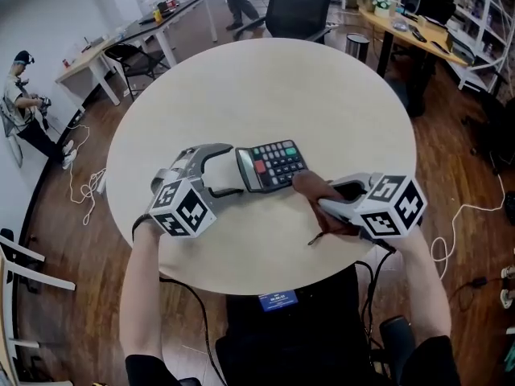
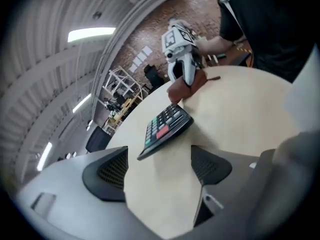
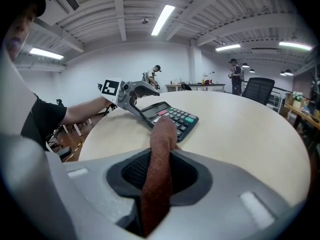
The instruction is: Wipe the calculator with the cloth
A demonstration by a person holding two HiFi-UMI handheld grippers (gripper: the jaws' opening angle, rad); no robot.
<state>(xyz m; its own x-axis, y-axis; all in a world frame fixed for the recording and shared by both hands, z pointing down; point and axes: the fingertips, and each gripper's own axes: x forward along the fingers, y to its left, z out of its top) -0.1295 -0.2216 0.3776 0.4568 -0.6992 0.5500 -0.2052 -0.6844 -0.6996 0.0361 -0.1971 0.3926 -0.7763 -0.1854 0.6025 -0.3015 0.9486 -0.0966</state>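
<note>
Calculator lies mid-worktop: dark body, grey display at its 9 o'clock end, one red key, a few green ones. Left gripper at 9 o'clock, jaws wide apart, nothing pinched; probably bracing the display end, contact unclear. Right gripper at 4 o'clock, clamped on the brown cloth, whose tip rests on the keypad edge, placed to wipe

The cloth hid the five o'clock corner of the calculator; the cloth's tail lay hidden between the right tool's closed jaws. Key labels were too small to read.
</note>
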